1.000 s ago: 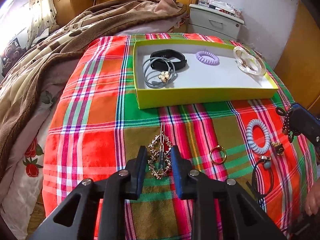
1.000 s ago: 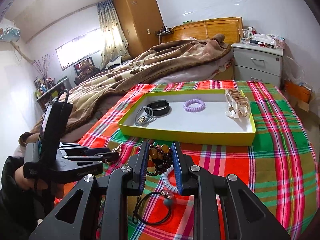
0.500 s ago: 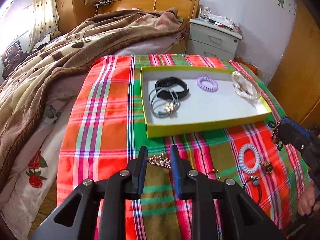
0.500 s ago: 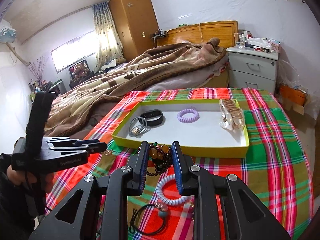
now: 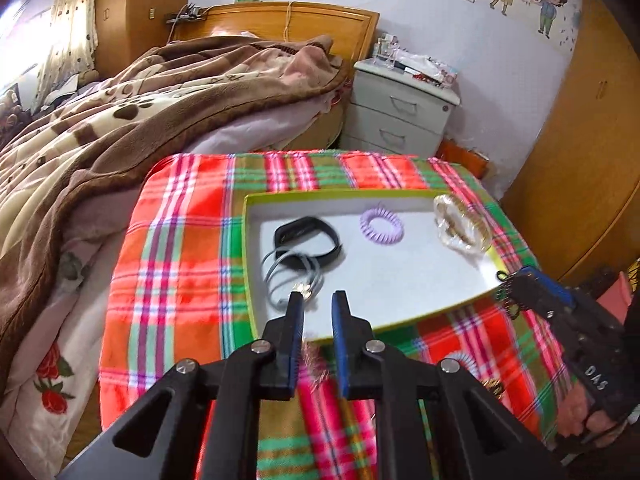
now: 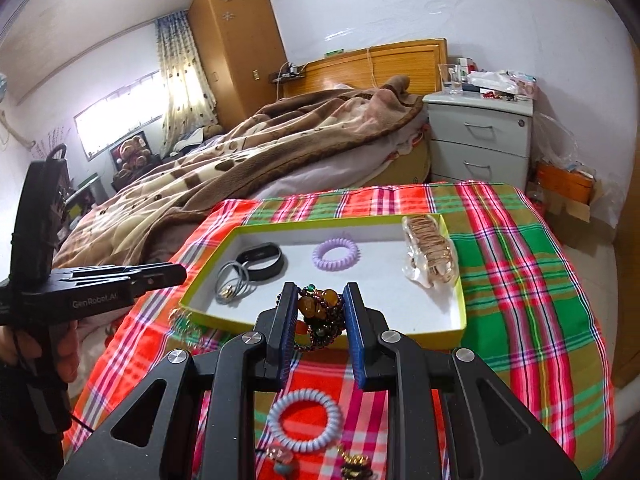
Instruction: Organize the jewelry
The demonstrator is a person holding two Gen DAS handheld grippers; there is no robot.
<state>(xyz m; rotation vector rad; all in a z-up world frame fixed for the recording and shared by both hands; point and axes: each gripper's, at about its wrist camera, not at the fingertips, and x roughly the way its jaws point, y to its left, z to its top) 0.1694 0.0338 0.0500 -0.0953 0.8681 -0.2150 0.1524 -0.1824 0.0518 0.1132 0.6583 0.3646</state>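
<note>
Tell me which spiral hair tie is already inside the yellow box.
The purple spiral hair tie lies in the yellow box; the pale blue-white one sits outside on the plaid cloth.

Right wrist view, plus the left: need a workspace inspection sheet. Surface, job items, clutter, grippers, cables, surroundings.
Surface: plaid cloth, lying flat.
Job's things: tray holds a black band, grey hair ties, a purple coil tie and bagged bangles; a pale coil tie lies on the cloth outside it.
Clutter: nothing seen.
Grippers: right gripper shut on a bead bracelet; left gripper jaws have just been closing, with a blurred gold clip between them.
Cables: thin black cord hangs below the left gripper's handle.
Surroundings: brown blanket on a bed, nightstand, wardrobe.
</note>
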